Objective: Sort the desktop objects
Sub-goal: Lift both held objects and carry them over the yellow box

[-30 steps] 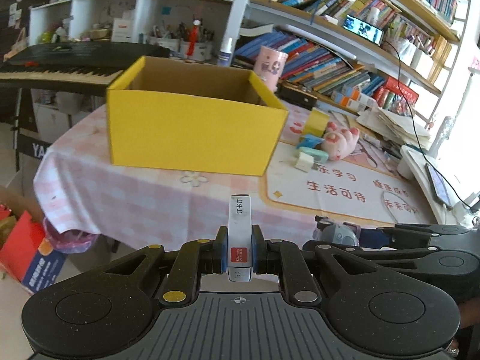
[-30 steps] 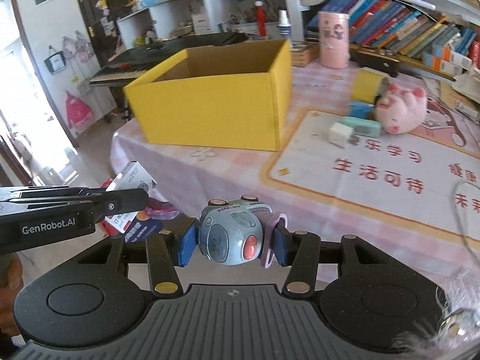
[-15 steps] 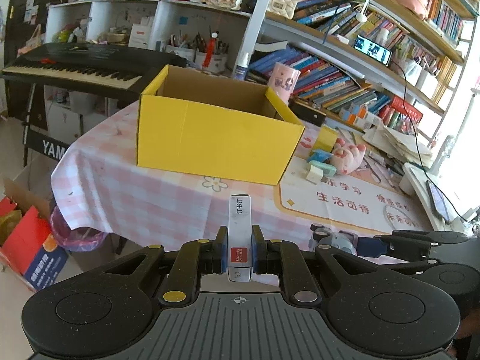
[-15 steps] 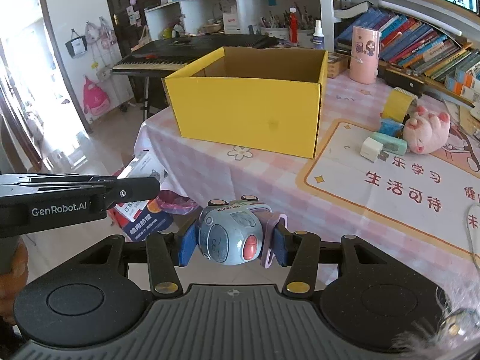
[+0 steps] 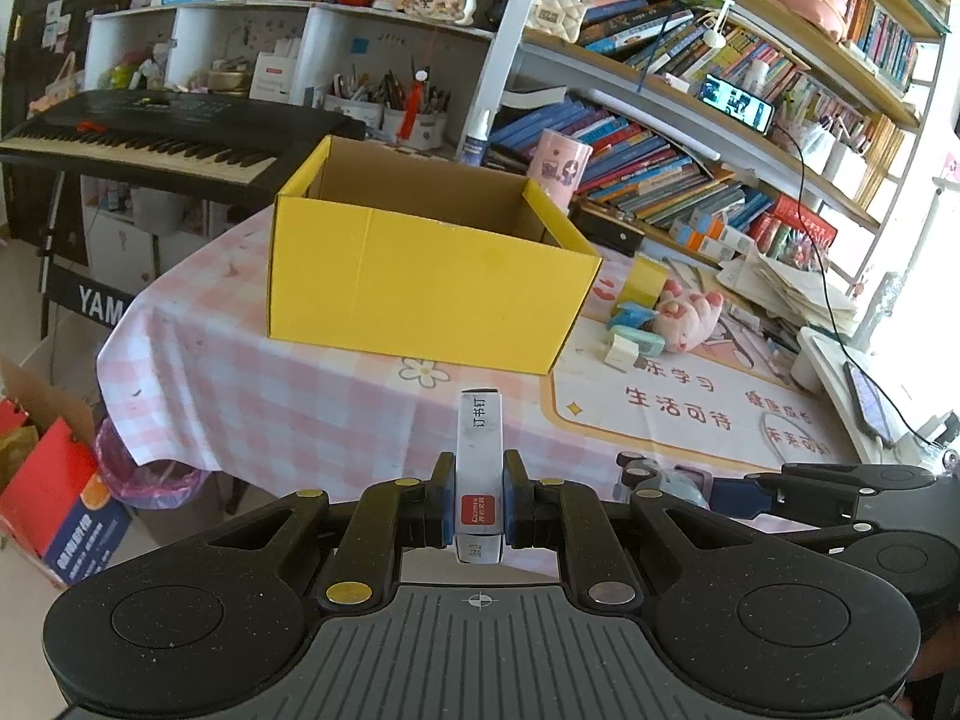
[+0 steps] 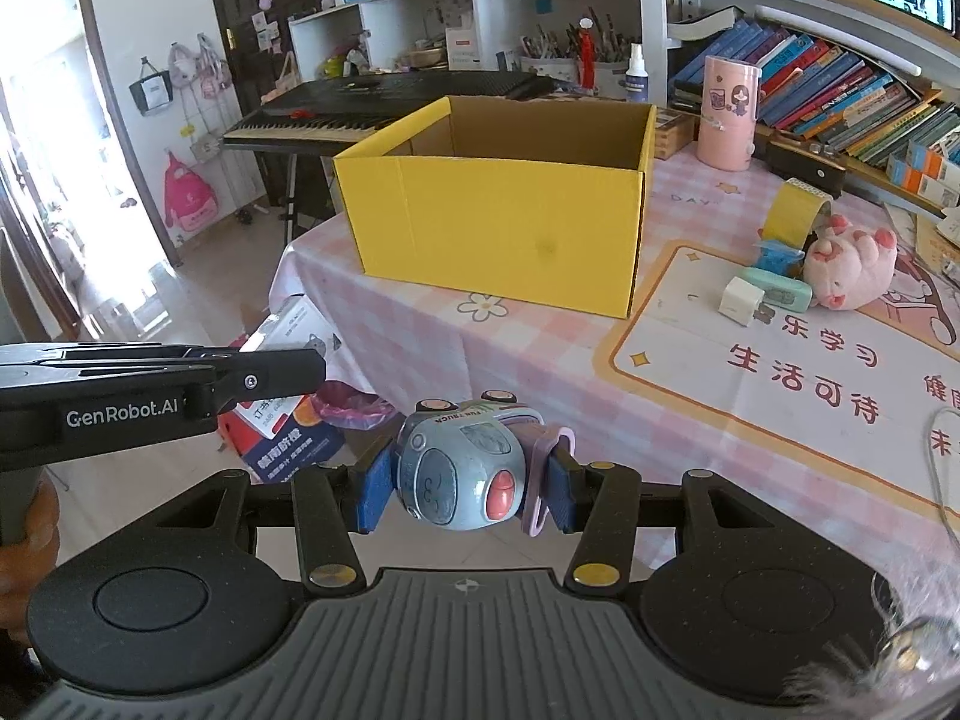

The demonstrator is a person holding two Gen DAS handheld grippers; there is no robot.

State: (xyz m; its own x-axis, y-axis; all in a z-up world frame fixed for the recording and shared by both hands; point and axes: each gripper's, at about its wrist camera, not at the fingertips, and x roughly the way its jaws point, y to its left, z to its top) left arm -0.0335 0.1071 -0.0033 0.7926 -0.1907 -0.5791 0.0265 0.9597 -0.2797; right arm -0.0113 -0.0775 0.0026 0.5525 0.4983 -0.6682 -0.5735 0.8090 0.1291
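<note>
1. The left tongs [image 5: 477,504] are clenched on a slim white staple box [image 5: 478,468], which stands on edge between the pads and juts forward past the tips. The grip looks the same as a second ago; the box has not slipped.
2. The right tongs [image 6: 462,489] are grasping a round grey-blue toy [image 6: 459,474], with a lilac strap pinched against the right-hand pad. That hold is likewise unchanged.
3. What has changed is the view. Both tongs have drawn back and risen from the surface [image 5: 336,414], so its near edge now lies ahead of and below the tips, whereas a second ago the tongs sat close over the cloth.
4. Beyond that edge, straight ahead of both tongs, stands the open yellow box [image 5: 420,294]. It now looks smaller and farther off than before, and its mouth is open to both views.
5. Farther right of the box lie a yellow tape roll [image 6: 795,219], a pink plush pig [image 6: 852,267] and a white charger [image 6: 741,300], still unsorted.
6. My reading: both picks are done and lifted clear. The carry to the box comes next, and neither item has been dropped in yet.
</note>
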